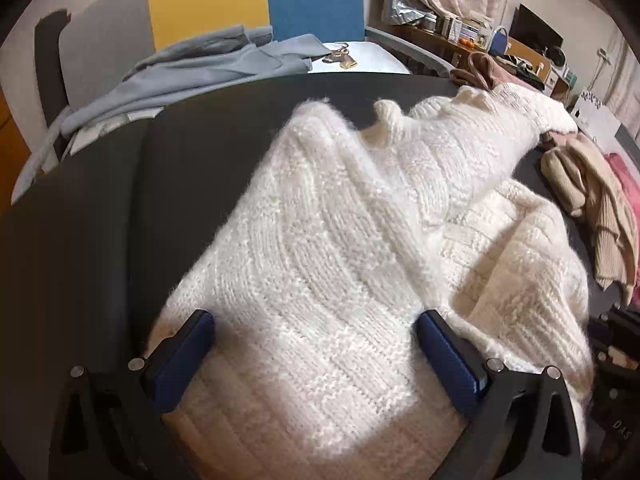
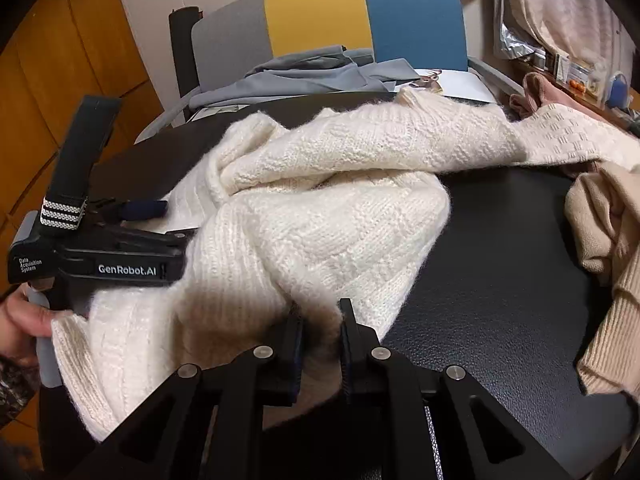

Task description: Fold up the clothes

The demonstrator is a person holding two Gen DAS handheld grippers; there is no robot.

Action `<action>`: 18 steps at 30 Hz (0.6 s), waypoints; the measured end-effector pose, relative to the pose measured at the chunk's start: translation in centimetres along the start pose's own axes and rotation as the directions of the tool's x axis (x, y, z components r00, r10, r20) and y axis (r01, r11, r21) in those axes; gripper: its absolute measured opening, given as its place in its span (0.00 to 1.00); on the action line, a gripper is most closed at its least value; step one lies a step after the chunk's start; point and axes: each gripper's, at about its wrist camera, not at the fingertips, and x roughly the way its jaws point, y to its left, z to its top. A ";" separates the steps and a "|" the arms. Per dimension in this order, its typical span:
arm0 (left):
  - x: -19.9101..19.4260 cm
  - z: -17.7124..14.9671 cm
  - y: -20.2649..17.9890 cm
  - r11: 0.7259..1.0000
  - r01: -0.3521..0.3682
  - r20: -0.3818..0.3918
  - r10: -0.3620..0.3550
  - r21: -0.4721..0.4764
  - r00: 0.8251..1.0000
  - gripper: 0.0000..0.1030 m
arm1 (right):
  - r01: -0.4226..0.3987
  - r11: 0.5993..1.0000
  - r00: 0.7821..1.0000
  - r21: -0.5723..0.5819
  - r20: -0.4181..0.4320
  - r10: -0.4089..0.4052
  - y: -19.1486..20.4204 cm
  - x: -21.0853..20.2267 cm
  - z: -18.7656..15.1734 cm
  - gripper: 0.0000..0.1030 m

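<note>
A fluffy white knit sweater (image 1: 320, 220) lies crumpled on a dark table (image 1: 180, 160). My left gripper (image 1: 314, 316) stands wide open just above its ribbed hem, blue pads (image 1: 184, 356) apart and not pressing the knit. In the right wrist view the sweater (image 2: 320, 220) bunches toward me, and my right gripper (image 2: 320, 312) is shut on a pinched fold at its near edge. The left gripper (image 2: 168, 222) also shows there at the left, over the sweater, held by a hand (image 2: 24, 320).
A beige ribbed garment (image 2: 608, 240) and a pink one (image 1: 628, 184) lie at the table's right side. Behind the table stands a grey, yellow and blue chair (image 2: 360, 20) with grey-blue cloth (image 1: 200, 68) on it. Bare dark tabletop (image 2: 500, 260) lies right of the sweater.
</note>
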 end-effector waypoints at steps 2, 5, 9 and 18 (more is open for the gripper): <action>-0.4 -0.2 0.1 1.000 -0.013 0.019 0.013 0.024 1.000 0.80 | -0.008 1.000 1.000 0.022 0.010 0.008 -0.1 -0.4 0.1 0.16; -1.6 -0.4 1.5 1.000 -0.006 0.039 0.005 0.006 0.999 0.36 | -0.043 0.997 0.995 0.066 0.096 0.036 -0.4 -2.5 0.8 0.17; -3.9 -0.7 4.1 0.997 -0.017 0.088 0.023 -0.073 0.996 0.14 | -0.049 0.998 0.973 0.031 0.227 0.040 0.3 -5.2 2.5 0.31; -4.7 -3.3 10.3 0.980 -0.084 0.071 0.098 -0.183 0.993 0.13 | -0.076 0.995 0.996 -0.069 -0.057 0.072 4.3 3.0 5.0 0.29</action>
